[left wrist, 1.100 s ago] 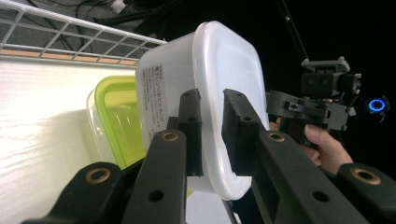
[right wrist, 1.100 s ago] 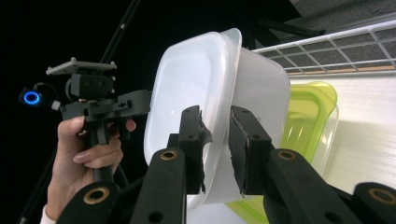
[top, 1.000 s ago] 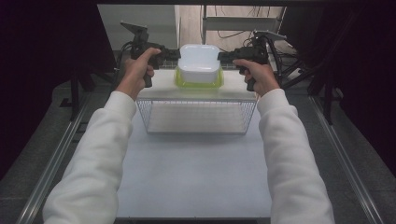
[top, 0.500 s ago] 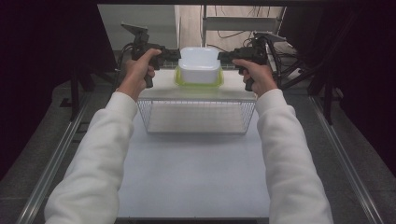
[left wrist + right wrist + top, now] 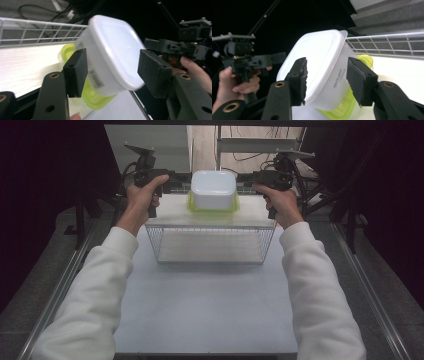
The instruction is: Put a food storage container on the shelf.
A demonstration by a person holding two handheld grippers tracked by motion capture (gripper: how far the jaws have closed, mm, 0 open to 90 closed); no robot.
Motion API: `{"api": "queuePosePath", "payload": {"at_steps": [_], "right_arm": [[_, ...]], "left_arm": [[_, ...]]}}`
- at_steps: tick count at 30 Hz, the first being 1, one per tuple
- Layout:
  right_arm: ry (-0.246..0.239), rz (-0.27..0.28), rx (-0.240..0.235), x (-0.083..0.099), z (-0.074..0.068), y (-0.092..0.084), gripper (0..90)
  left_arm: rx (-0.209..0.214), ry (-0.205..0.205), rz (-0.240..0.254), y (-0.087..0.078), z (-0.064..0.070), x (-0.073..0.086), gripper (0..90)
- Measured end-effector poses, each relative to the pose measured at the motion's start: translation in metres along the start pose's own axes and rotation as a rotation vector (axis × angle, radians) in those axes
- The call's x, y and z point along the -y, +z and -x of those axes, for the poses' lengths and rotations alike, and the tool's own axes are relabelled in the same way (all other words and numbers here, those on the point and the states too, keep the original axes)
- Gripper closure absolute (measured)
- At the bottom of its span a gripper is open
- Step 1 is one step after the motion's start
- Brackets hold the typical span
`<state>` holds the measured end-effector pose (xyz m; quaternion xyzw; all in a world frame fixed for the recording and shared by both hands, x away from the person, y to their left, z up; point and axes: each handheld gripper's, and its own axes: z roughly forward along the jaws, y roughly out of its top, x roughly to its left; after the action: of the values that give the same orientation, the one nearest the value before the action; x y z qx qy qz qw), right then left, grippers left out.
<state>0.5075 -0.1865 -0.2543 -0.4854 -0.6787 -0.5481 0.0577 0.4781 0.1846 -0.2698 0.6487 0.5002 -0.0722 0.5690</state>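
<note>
A white plastic tub (image 5: 214, 190) sits on a yellow-green lid (image 5: 212, 210), on the white top of a wire rack (image 5: 170, 215). My left gripper (image 5: 176, 175) is at the tub's left side and my right gripper (image 5: 250, 176) at its right. In the left gripper view the tub (image 5: 112, 45) lies between the jaws of the left gripper (image 5: 113, 71), which have just been opening. In the right gripper view the right gripper (image 5: 328, 81) has likewise just been opening around the tub (image 5: 322, 55). The pads of both stand off the tub's walls.
The wire rack's mesh front (image 5: 210, 242) faces me over a white table (image 5: 205, 305). Metal rails (image 5: 65, 285) run along both table sides. Stands and cables (image 5: 310, 185) crowd the dark area behind the rack.
Hands, grippers and tub stay where they were on the rack. From the high view I cannot make out a difference in the jaws.
</note>
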Motion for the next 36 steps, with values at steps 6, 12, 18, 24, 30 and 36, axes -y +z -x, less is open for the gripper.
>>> {"api": "queuePosePath", "payload": {"at_steps": [6, 12, 18, 24, 30, 36], "right_arm": [[-0.121, -0.008, 0.013, 0.014, -0.009, -0.017, 42.8], [-0.202, -0.036, 0.028, 0.035, -0.018, -0.037, 37.7], [-0.323, -0.071, 0.082, 0.065, -0.023, -0.056, 35.1], [-0.385, -0.096, 0.108, 0.1, -0.017, -0.069, 33.8], [-0.407, -0.113, 0.094, 0.146, -0.005, -0.084, 33.0], [-0.397, -0.162, 0.1, 0.19, 0.01, -0.09, 32.2]], "left_arm": [[-0.015, 0.077, 0.026, -0.018, 0.014, 0.018, 36.3], [-0.029, 0.141, 0.056, -0.046, 0.019, 0.045, 36.2], [-0.074, 0.241, 0.02, -0.062, 0.029, 0.079, 35.9], [-0.128, 0.309, -0.027, -0.069, 0.031, 0.124, 31.8], [-0.196, 0.333, -0.074, -0.069, 0.016, 0.175, 27.5], [-0.23, 0.323, -0.113, -0.068, -0.003, 0.213, 25.5]]}}
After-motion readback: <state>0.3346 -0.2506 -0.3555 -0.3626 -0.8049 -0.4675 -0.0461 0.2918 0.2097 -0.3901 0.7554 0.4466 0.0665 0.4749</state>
